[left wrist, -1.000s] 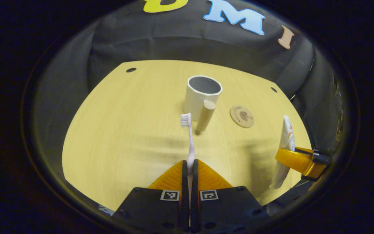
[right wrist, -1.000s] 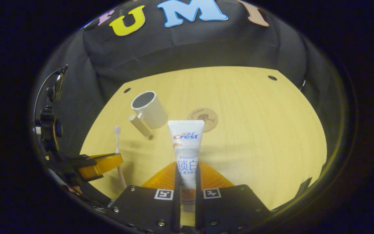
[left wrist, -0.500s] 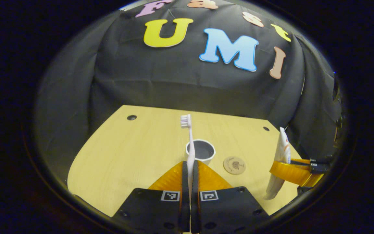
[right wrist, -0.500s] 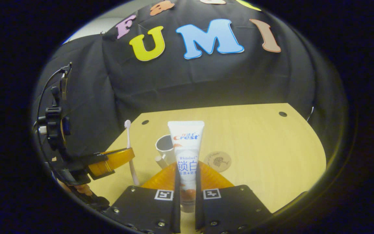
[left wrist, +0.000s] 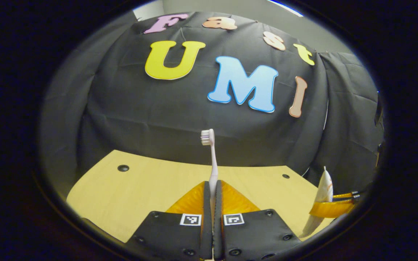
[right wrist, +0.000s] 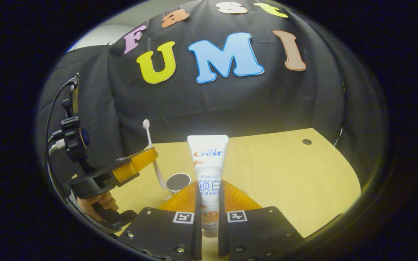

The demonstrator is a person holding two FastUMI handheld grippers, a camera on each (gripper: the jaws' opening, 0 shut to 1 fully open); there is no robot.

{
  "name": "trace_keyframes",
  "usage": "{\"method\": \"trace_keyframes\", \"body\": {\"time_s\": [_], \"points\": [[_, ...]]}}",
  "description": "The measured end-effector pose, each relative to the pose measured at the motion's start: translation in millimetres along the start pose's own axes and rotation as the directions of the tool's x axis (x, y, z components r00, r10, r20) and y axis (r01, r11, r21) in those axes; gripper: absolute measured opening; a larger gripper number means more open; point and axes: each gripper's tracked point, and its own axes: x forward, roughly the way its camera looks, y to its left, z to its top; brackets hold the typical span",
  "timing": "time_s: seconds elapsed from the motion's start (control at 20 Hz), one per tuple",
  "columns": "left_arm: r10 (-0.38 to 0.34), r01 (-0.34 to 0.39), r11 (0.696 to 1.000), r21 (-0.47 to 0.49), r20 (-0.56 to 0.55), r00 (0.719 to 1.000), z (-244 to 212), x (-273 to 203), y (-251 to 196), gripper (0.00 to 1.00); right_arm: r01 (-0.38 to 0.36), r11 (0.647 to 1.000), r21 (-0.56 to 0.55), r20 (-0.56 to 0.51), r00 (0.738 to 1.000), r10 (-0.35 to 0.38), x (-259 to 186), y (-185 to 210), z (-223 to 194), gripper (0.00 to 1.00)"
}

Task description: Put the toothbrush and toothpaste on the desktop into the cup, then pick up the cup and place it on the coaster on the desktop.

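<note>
Toothbrush [left wrist: 212,159] and toothpaste [right wrist: 208,170] both gripped, upright.
We see left gripper [left wrist: 212,188] jaws clamped on toothbrush, right gripper [right wrist: 208,203] jaws on toothpaste; cup [right wrist: 178,181] on bench [right wrist: 285,174].

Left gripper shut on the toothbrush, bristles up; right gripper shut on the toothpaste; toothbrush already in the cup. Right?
Not quite. In the right gripper view the toothbrush is held above the cup, not in it. The rest holds: the left gripper is shut on the toothbrush, bristles up, and the right gripper is shut on the toothpaste.
</note>
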Motion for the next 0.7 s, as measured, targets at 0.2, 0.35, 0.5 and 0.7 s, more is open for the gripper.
{"method": "trace_keyframes", "body": {"time_s": [0.2,0.35,0.5,0.7], "points": [[-0.01,0.01,1.0,-0.001,-0.004,1.0,-13,32,7,0.08,0.033,0.999,-0.004,-0.001,0.999,-0.033,-3,-6,0,0.18],[0.005,-0.005,1.0,-0.005,-0.068,0.998,-43,52,14,0.08,0.04,0.999,-0.008,-0.017,0.999,-0.041,-1,-8,-2,0.18],[0.006,-0.009,1.0,-0.026,-0.127,0.992,-68,55,18,0.09,0.034,0.999,0.0,-0.029,0.999,-0.034,6,-8,-1,0.18],[-0.008,-0.001,0.999,-0.044,-0.184,0.983,-83,52,17,0.13,-0.001,1.0,0.005,-0.039,0.999,0.001,17,2,2,0.21]]}}
